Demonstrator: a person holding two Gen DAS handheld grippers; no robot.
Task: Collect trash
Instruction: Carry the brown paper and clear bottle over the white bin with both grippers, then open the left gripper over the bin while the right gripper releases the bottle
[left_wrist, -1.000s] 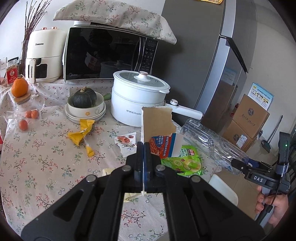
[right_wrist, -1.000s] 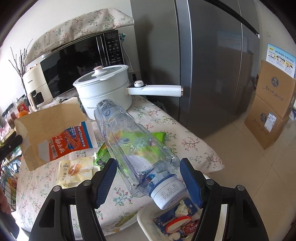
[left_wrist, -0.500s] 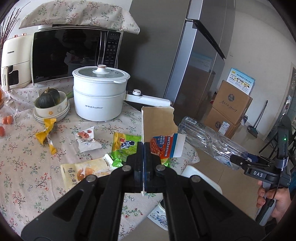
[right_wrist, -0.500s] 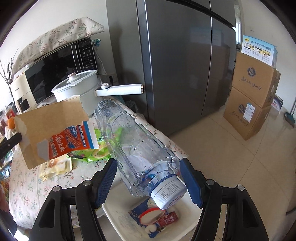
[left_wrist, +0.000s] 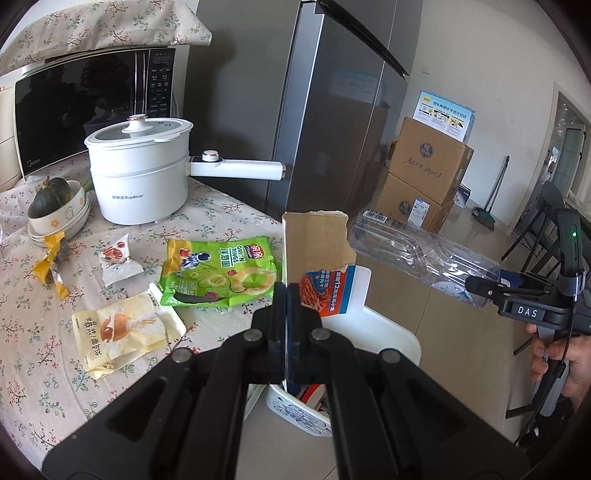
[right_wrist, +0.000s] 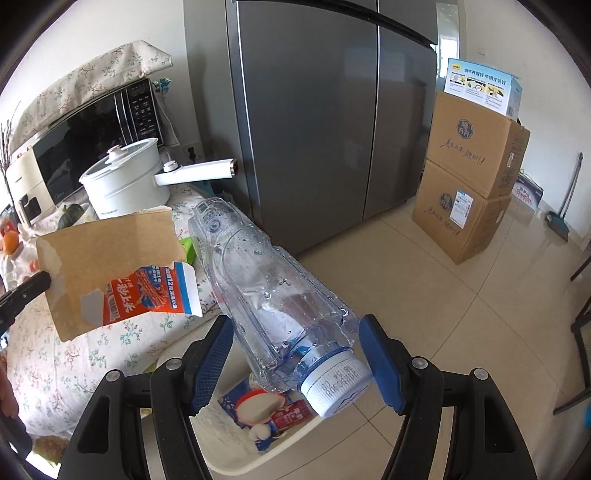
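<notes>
Over the white bin (right_wrist: 236, 454), the left gripper (left_wrist: 286, 295) pinches a torn carton (left_wrist: 314, 251); the right gripper (right_wrist: 295, 363) clamps a clear bottle (right_wrist: 266, 284). Beside the bin, a green bag (left_wrist: 221, 273) reads "ONION RINGS", the pot (left_wrist: 140, 177) "Royalstar".

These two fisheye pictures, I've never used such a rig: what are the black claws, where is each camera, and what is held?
No robot: a person carries a hand-held gripper in each hand, with a camera looking along its fingers. The left view shows the left gripper shut on a torn carton. The right view shows the right gripper clamping a clear bottle near its cap. Both hang above a white bin beside the table, where snack wrappers and a white pot remain.
</notes>
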